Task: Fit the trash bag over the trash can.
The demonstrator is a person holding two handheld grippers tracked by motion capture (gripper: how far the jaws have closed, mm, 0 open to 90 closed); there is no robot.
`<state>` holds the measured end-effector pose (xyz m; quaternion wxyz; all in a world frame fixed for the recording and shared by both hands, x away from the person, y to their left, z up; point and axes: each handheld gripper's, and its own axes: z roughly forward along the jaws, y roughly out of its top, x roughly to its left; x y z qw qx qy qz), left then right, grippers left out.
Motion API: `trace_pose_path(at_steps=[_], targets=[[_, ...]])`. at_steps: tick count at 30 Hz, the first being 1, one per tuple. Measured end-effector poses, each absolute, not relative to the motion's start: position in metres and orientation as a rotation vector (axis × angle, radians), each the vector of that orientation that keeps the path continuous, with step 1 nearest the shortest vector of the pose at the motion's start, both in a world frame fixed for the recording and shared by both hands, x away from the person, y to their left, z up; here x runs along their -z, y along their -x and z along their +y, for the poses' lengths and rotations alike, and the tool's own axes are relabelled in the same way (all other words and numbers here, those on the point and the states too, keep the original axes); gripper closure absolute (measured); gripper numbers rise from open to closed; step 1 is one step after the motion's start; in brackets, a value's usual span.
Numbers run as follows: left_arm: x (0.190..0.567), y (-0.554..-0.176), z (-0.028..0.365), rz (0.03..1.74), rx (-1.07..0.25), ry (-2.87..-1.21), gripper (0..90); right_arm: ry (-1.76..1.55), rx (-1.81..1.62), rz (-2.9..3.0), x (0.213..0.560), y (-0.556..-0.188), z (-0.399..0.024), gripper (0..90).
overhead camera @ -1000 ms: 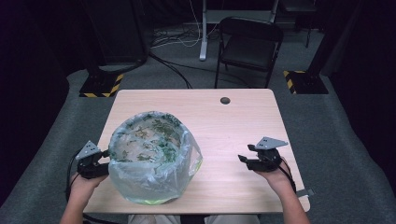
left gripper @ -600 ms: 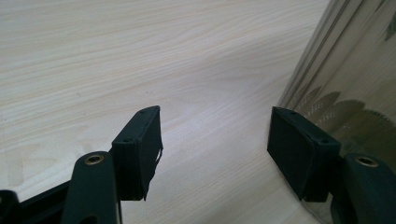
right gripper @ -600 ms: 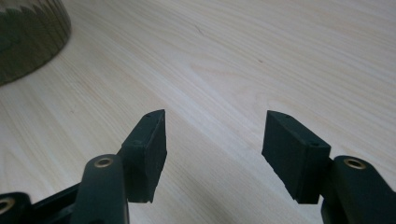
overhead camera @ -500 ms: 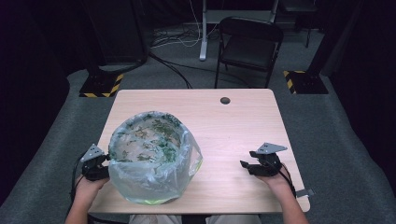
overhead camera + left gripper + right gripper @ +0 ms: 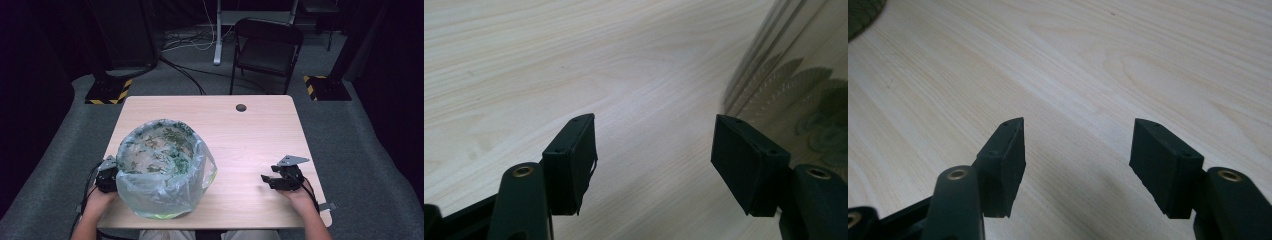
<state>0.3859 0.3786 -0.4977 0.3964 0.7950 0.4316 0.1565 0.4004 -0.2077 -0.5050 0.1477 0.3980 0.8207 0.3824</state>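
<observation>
Tools low on the counter (image 5: 250, 130): left tool (image 5: 111, 176) spread beside the bag-lined bowl (image 5: 162, 170), right tool (image 5: 272, 179) spread, empty, well apart.

I cannot read any text, label, brand or number in these views. I see only yellow-black warning stripes on two floor bases (image 5: 106, 92) behind the table (image 5: 260, 135), without any words.
</observation>
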Motion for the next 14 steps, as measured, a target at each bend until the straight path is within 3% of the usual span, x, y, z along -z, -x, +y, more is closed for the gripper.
trace_pose_path(at_steps=[14], targets=[[0.5044, -0.3929, 0.3726, 1.083, -0.35, -2.116, 32.8, -1.162, -1.085, 2.375, 0.51, -0.3953, -0.2056, 34.6]])
